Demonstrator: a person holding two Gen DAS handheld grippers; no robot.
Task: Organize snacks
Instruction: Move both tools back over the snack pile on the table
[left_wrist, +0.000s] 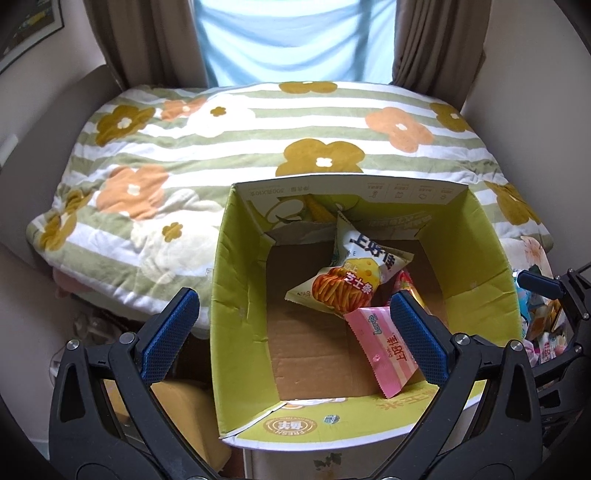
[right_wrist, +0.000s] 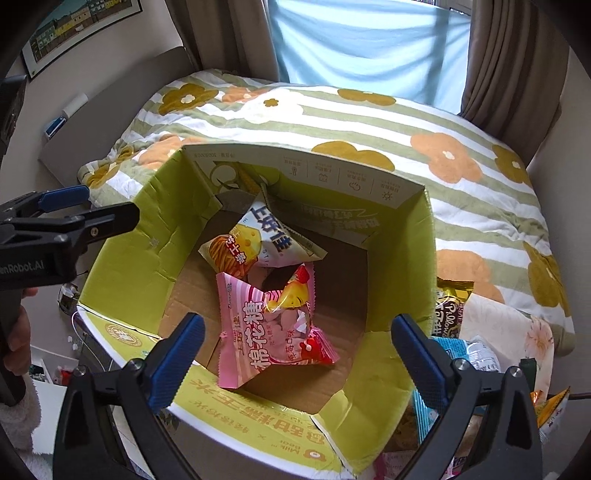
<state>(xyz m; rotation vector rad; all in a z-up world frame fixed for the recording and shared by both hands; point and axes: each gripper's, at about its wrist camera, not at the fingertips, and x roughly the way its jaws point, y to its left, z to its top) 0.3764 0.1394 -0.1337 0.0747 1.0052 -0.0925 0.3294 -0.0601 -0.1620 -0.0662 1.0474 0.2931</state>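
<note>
**Snack box, partly filled**

Bedroom setting: floral quilt (left_wrist: 229, 147) over the bed, brown curtains (right_wrist: 509, 66) at a lit window behind.

Item 1. Box (left_wrist: 243, 266), green-lined cardboard, flaps up, standing at the near edge of the bed. Holds at least two packs.

Item 2. Cheese-stick bag (left_wrist: 351, 273), white and yellow, lying toward the far side of the box floor, one corner propped against the back wall.

Item 3. Pink bag (right_wrist: 273, 325), marshmallow print, lying on the box floor nearer the viewer, its upper edge overlapping the cheese-stick bag.

Item 4. Loose snacks (right_wrist: 450, 302), outside the box on its right: a gold-and-brown pack, a blue-and-white one, others half hidden at the frame edge. Count cannot be told.

Item 5. Left gripper (left_wrist: 295, 332), released, jaws wide apart, nothing between them, hovering over the near-left rim of the box.

Item 6. Right gripper (right_wrist: 297, 354), likewise released and empty, poised above the pink bag.

Status, as a judgement: early to midway. Two packs are in; the pile at right is not yet boxed, and much of the box floor is bare.
</note>
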